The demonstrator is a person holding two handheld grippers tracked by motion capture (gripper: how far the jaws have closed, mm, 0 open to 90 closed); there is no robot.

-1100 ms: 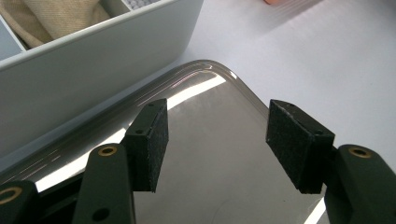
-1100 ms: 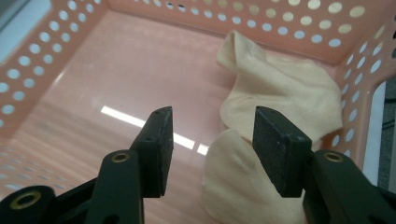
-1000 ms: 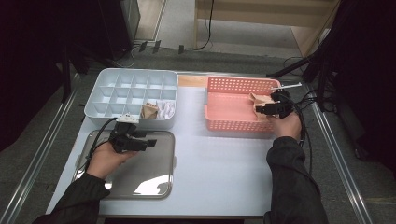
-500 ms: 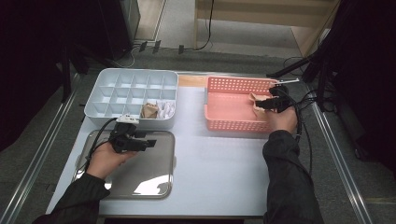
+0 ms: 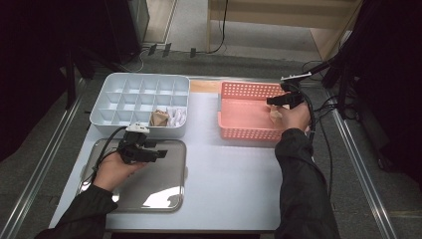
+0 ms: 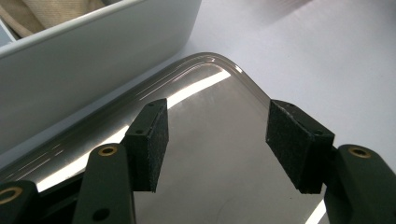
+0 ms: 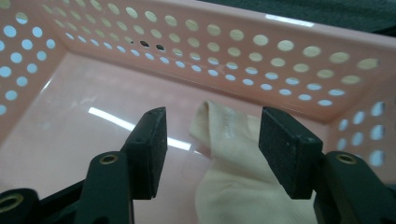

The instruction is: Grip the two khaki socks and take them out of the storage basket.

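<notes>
Between the spread jaws of the right gripper (image 7: 208, 149), and slightly beyond them, lies a cream cloth (image 7: 233, 168) on the floor of the pink perforated basket (image 7: 261, 51); the pads stand apart on either side of it and clamp nothing. From the high view, the right gripper (image 5: 279, 99) sits over the basket's right end, with the cloth (image 5: 275, 116) just below it beside the right hand (image 5: 296, 117). Basket walls rise ahead of the jaws and to both sides.

Beneath the left gripper (image 6: 217, 149) is the metal tray (image 6: 205, 74), its rounded corner just ahead of the pads. Its jaws are apart and empty. Ahead and to the left of that claw runs the wall of the grey compartment box (image 6: 93, 56), close beside the tray's edge. From the high view, the left gripper (image 5: 158, 154) hovers over the tray's upper part, held in the left hand (image 5: 117, 169), and folded cloths (image 5: 168, 117) occupy two front compartments of the box just beyond it.
</notes>
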